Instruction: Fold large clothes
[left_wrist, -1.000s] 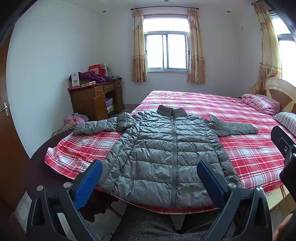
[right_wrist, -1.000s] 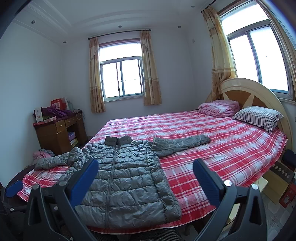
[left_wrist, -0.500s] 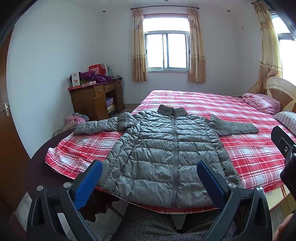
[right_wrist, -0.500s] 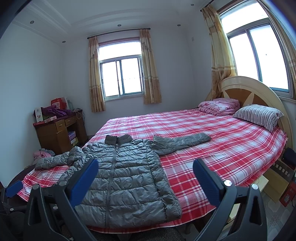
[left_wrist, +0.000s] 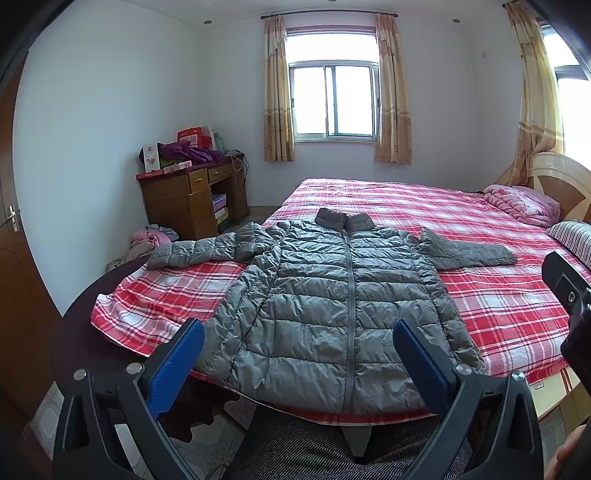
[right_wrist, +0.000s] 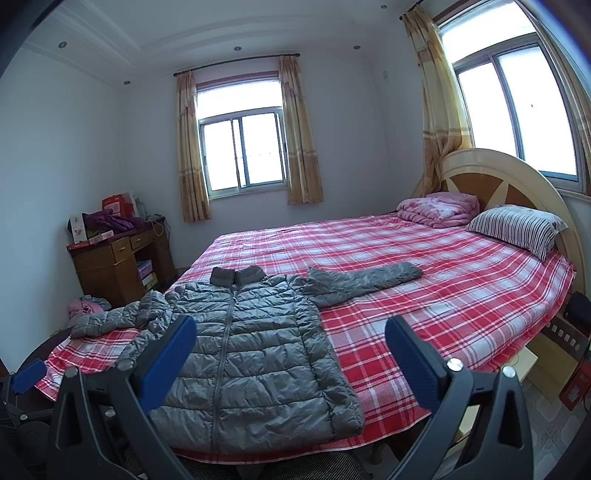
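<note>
**Jacket flat, nothing gripped yet**

Left wrist: jacket (left_wrist: 343, 306) lies zipped on the bed (left_wrist: 498, 295), sleeves spread. Our left gripper (left_wrist: 299, 354) hangs wide open, empty, short of the hem.

Right wrist: our right gripper (right_wrist: 290, 354) gapes too, empty. We should pinch a cuff and fold each sleeve inward first.

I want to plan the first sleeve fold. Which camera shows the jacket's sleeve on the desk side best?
The left wrist view. There the sleeve lies stretched out, seen cuff to shoulder, with nothing in front of it. In the right wrist view the same sleeve sits small near the frame's edge, and a blue gripper finger rises close beside its shoulder end.
</note>
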